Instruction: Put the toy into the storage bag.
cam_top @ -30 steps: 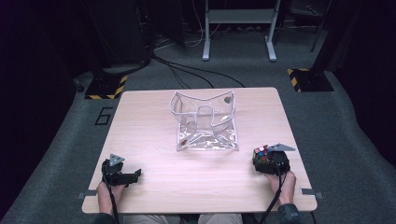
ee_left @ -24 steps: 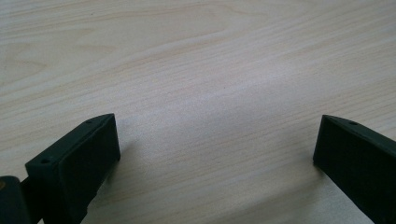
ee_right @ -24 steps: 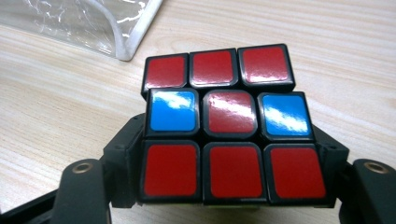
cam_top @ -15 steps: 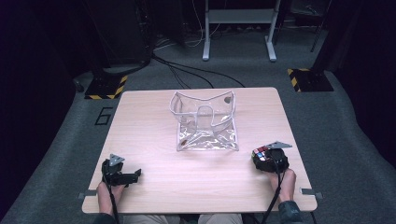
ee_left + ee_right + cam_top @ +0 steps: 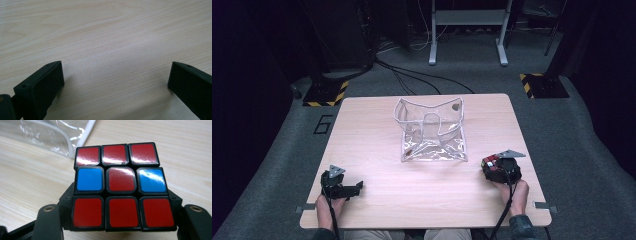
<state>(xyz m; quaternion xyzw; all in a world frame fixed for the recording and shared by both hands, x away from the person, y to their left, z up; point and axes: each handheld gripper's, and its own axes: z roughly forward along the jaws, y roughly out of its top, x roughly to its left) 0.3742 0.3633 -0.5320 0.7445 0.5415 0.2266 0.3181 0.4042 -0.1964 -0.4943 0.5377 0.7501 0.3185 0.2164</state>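
Cube: one puzzle cube (image 5: 119, 186) sits between the two black jaws of the right gripper (image 5: 498, 167), at the near right part of the table (image 5: 377, 130).
Cube face: in the right gripper view I count nine squares on the face that looks at the camera. Seven are red and two are blue. The blue ones are on the two sides of the middle row.
Right gripper: its jaws have just been closing in on the cube. Now they press on its two sides and hold it tight. One hand (image 5: 513, 192) holds this gripper from the near edge.
Left gripper: one left gripper (image 5: 338, 183) rests at the near left part of the table. Its two jaws stand wide apart, and there is only bare wood between them.
Hands: two hands, one on each gripper. The left hand (image 5: 328, 207) is at the near left edge.
Bag: one clear plastic bag (image 5: 432, 131) with a white rim stands open in the middle of the table, past both grippers. It is near the cube but not touching it.
Table: one light wood table.
Floor: two blocks with yellow and black stripes (image 5: 326, 93) lie on the grey floor behind the table, one on each side.
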